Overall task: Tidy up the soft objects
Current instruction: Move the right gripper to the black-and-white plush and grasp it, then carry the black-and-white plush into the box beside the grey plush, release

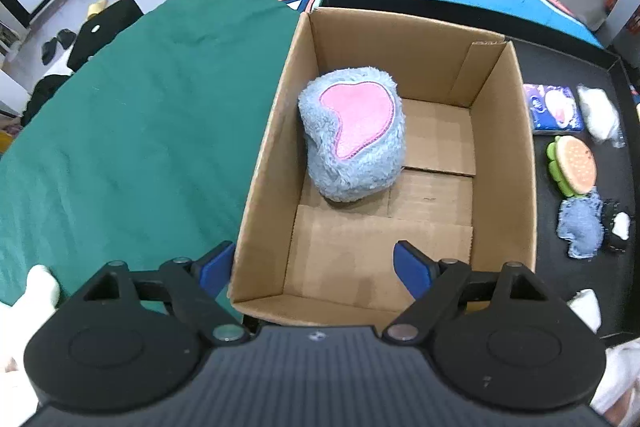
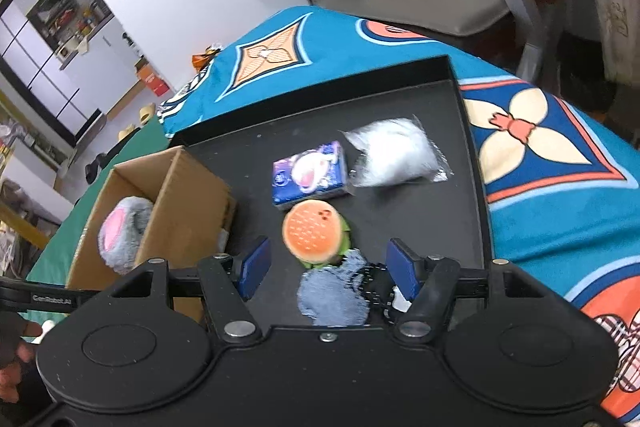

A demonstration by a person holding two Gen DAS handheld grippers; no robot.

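A fluffy blue plush with a pink patch (image 1: 354, 135) lies inside an open cardboard box (image 1: 404, 31); both show in the right wrist view, the plush (image 2: 122, 233) in the box (image 2: 188, 203). My left gripper (image 1: 316, 267) is open and empty above the box's near left corner. A black tray (image 2: 420, 219) holds a burger plush (image 2: 314, 237), a blue tissue pack (image 2: 308, 177), a bag of white stuffing (image 2: 394, 151) and a denim piece (image 2: 334, 293). My right gripper (image 2: 326, 269) is open and empty, just above the burger plush and denim piece.
The box stands between a green cloth (image 1: 140, 115) and the tray (image 1: 560, 67), where the burger plush (image 1: 572, 167) and denim piece (image 1: 580, 227) lie. A patterned blue blanket (image 2: 540, 147) lies beyond. A small black and white item (image 1: 618, 227) sits by the denim.
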